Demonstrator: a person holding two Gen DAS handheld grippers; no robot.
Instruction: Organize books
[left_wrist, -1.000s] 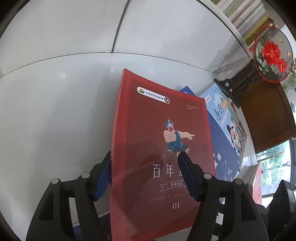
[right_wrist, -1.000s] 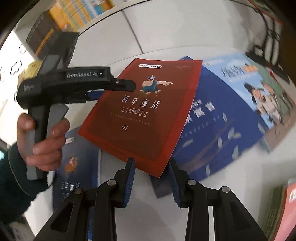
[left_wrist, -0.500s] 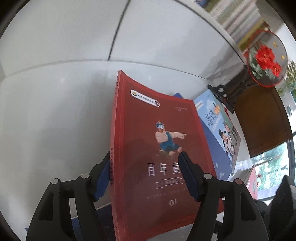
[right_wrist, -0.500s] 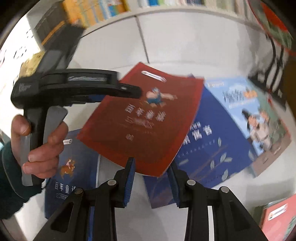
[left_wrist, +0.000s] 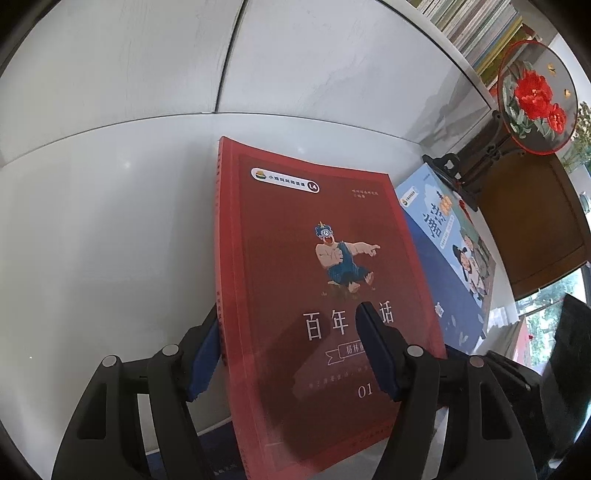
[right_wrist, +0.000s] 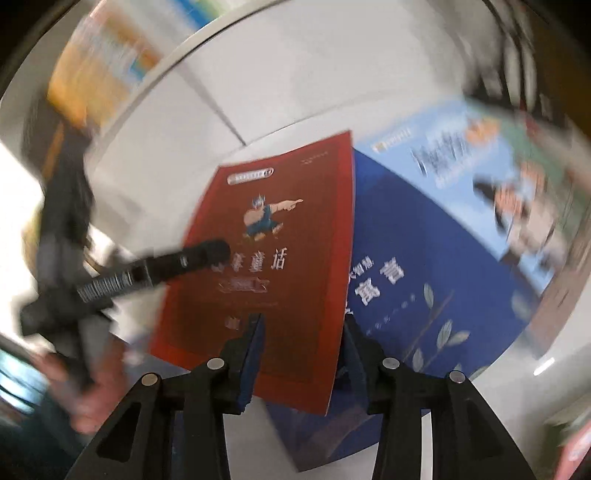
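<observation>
A red book with a cartoon giant on its cover is lifted off the white table, tilted. My left gripper is shut on its spine edge, one finger over the cover, one behind. In the blurred right wrist view the same red book has its lower right corner between the fingers of my right gripper; whether they press on it is unclear. My left gripper reaches in from the left there. A dark blue book and a light blue book lie under and right of it.
A round fan ornament with red flowers stands on a dark wooden stand at the right. Book rows fill a shelf behind the white wall panel. Another dark blue book lies below the red one.
The red book has been raised and turned more upright in my left gripper. My right gripper has swung in fast, its fingers now around the book's lower right corner.
</observation>
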